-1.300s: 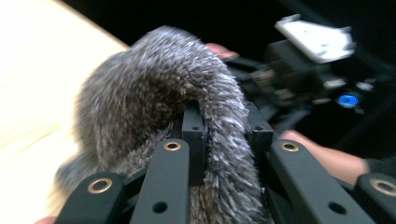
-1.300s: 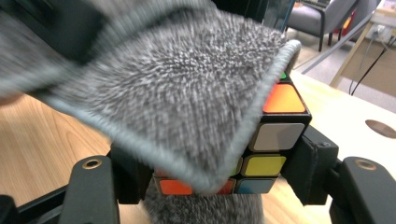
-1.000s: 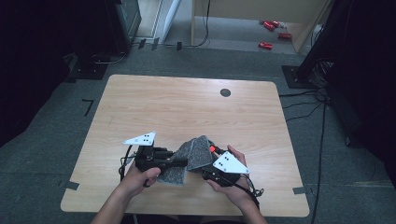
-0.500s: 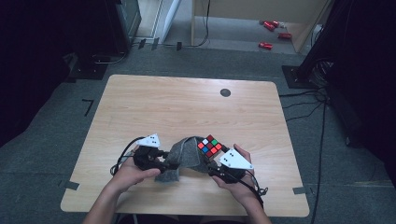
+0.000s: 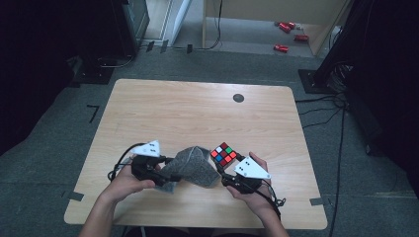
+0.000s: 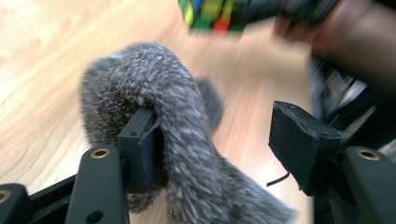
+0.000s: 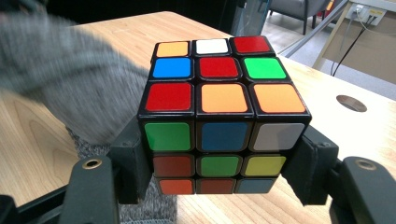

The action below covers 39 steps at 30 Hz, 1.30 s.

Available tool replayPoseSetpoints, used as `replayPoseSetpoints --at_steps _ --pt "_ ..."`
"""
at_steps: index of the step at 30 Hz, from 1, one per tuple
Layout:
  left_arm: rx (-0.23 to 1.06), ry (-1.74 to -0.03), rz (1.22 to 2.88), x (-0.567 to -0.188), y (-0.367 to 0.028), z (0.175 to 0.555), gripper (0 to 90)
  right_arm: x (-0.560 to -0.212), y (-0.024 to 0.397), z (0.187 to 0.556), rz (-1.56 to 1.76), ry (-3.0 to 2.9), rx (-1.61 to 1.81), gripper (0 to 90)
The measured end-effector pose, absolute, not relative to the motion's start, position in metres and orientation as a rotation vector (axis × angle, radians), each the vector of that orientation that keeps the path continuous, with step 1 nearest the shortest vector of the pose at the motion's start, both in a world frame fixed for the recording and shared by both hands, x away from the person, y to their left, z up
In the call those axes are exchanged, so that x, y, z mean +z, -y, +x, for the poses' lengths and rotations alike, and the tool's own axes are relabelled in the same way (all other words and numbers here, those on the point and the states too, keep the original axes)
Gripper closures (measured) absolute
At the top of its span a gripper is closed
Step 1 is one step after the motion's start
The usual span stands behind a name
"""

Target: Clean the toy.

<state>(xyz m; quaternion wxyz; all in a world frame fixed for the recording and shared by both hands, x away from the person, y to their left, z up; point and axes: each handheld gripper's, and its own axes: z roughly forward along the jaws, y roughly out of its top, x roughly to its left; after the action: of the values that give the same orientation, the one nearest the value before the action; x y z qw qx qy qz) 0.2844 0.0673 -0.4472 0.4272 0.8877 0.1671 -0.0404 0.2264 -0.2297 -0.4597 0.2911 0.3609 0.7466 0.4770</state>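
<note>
A scrambled Rubik's cube [image 5: 224, 154] [image 7: 219, 112] is held just above the wooden table [image 5: 197, 108] near its front edge, with my right gripper [image 5: 228, 166] [image 7: 219, 172] shut on its two sides. To its left lies a grey fuzzy cloth [image 5: 192, 165] [image 6: 187, 121] [image 7: 60, 70], bunched up. My left gripper [image 5: 167, 173] [image 6: 219, 140] has just been opening; the cloth hangs over one pad and fills part of the gap, and the other pad stands apart from it. The cube [image 6: 210, 14] appears blurred beyond the cloth.
A dark round hole [image 5: 238, 98] sits in the tabletop at the far right. Red objects [image 5: 281, 48] lie on the floor beyond the table. Cables trail from both grippers over the front edge. The person's hands enter from the bottom.
The cloth that covered the cube has come off toward the left, and the cube is now bare. The left gripper's jaws have opened and shifted slightly left.
</note>
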Motion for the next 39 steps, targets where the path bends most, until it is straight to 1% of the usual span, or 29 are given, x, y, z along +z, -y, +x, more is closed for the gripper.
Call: replayPoseSetpoints --at_steps 3,4,5,6,7,10,11,14,16,19,20,22,24,25,26,27,29,30,31,32,33,34,36,39 --pt "-0.076 -0.361 2.308 -0.457 -0.045 0.275 26.5 -0.460 0.229 0.226 0.956 -1.997 1.268 34.7" --pt "-0.039 -0.349 2.330 -0.459 -0.040 0.273 24.1 -0.461 0.228 0.226 0.954 -1.999 1.267 34.8" --pt "-0.015 -0.347 2.335 -0.460 -0.038 0.271 23.7 -0.461 0.228 0.225 0.952 -1.999 1.267 34.7" --pt "0.004 -0.367 2.329 -0.460 -0.037 0.271 19.4 -0.461 0.228 0.225 0.952 -1.999 1.267 34.7" --pt "0.017 -0.383 2.310 -0.459 -0.039 0.273 13.0 -0.460 0.229 0.225 0.953 -1.998 1.268 34.7" --pt "0.042 -0.414 2.264 -0.455 -0.049 0.277 13.8 -0.460 0.231 0.225 0.961 -1.991 1.270 34.7" --pt "0.069 -0.462 2.196 -0.449 -0.063 0.282 13.8 -0.460 0.232 0.226 0.962 -1.988 1.271 34.7" --pt "0.137 -0.596 2.069 -0.448 -0.076 0.291 14.4 -0.459 0.234 0.226 0.974 -1.981 1.280 34.7" --pt "0.125 -0.664 2.029 -0.456 -0.076 0.297 15.2 -0.458 0.234 0.227 0.975 -1.981 1.289 34.7" --pt "0.101 -0.695 2.075 -0.467 -0.067 0.300 15.2 -0.459 0.232 0.226 0.971 -1.992 1.287 34.7" --pt "0.093 -0.685 2.152 -0.477 -0.054 0.299 15.2 -0.460 0.231 0.226 0.965 -1.997 1.285 34.7" --pt "0.130 -0.715 2.219 -0.486 -0.043 0.299 15.1 -0.461 0.229 0.226 0.964 -2.004 1.284 34.7" --pt "0.137 -0.747 2.256 -0.493 -0.037 0.300 15.5 -0.463 0.227 0.226 0.959 -2.015 1.281 34.7" --pt "0.137 -0.747 2.256 -0.493 -0.037 0.300 20.8 -0.463 0.227 0.226 0.959 -2.015 1.281 34.7" --pt "0.173 -0.758 2.279 -0.497 -0.034 0.299 20.8 -0.464 0.226 0.226 0.959 -2.019 1.280 34.7" --pt "0.248 -0.777 2.305 -0.503 -0.032 0.297 42.0 -0.465 0.225 0.226 0.956 -2.030 1.278 34.7" --pt "0.227 -0.776 2.280 -0.504 -0.034 0.297 61.2 -0.466 0.223 0.225 0.952 -2.041 1.281 34.7" --pt "0.210 -0.782 2.243 -0.501 -0.038 0.298 66.9 -0.466 0.222 0.225 0.950 -2.046 1.282 34.7" --pt "0.210 -0.782 2.243 -0.501 -0.038 0.298 70.7 -0.467 0.221 0.225 0.947 -2.051 1.284 34.7" --pt "0.204 -0.785 2.211 -0.498 -0.041 0.299 70.7 -0.467 0.221 0.225 0.947 -2.051 1.284 34.7" --pt "0.155 -0.787 2.116 -0.491 -0.048 0.299 74.2 -0.467 0.219 0.223 0.937 -2.060 1.291 34.7" --pt "0.127 -0.775 2.061 -0.487 -0.052 0.299 75.6 -0.468 0.217 0.223 0.928 -2.067 1.297 34.7" --pt "0.059 -0.716 1.957 -0.478 -0.059 0.297 77.0 -0.468 0.214 0.221 0.907 -2.081 1.311 34.7" --pt "-0.081 -0.604 1.826 -0.467 -0.065 0.294 78.4 -0.469 0.208 0.218 0.863 -2.102 1.326 34.7"
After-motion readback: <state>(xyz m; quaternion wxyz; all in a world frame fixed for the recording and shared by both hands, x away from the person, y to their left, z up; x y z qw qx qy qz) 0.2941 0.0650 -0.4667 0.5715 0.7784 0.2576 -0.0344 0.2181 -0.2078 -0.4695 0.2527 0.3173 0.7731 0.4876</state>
